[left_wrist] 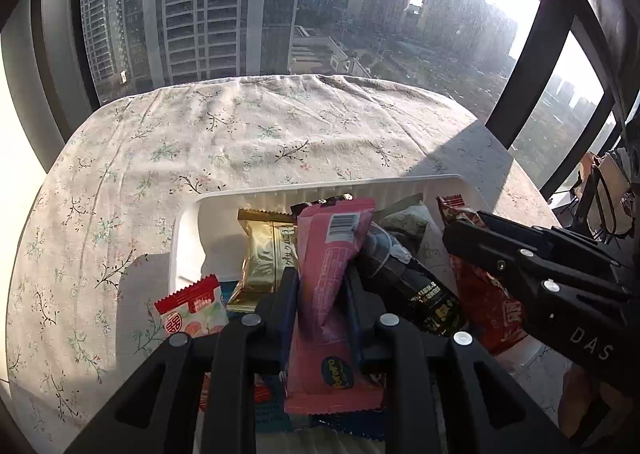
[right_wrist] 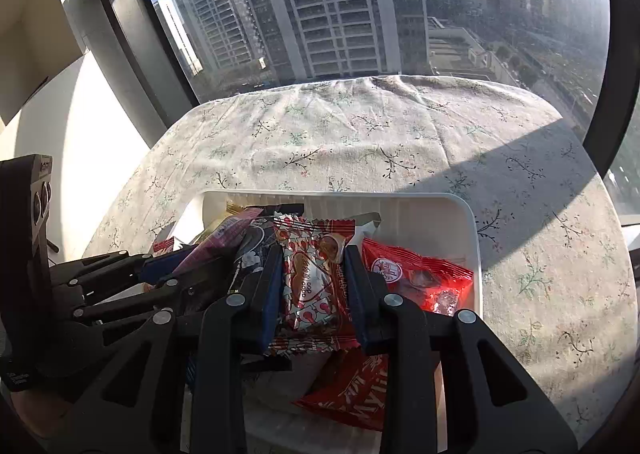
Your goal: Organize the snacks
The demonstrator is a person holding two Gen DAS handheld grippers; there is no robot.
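Left gripper (left_wrist: 322,294): clamped on pink packet (left_wrist: 328,286), held upright over the tray's near end.
Right gripper (right_wrist: 310,286): pinching red-and-white heart packet (right_wrist: 310,278) above the tray.
White tray (right_wrist: 474,238): crowded with snacks; red packet (right_wrist: 420,278) lies at 2 o'clock against the right wall.
Floral tablecloth (right_wrist: 360,134): bare from 10 to 2 o'clock, far edge at the window.
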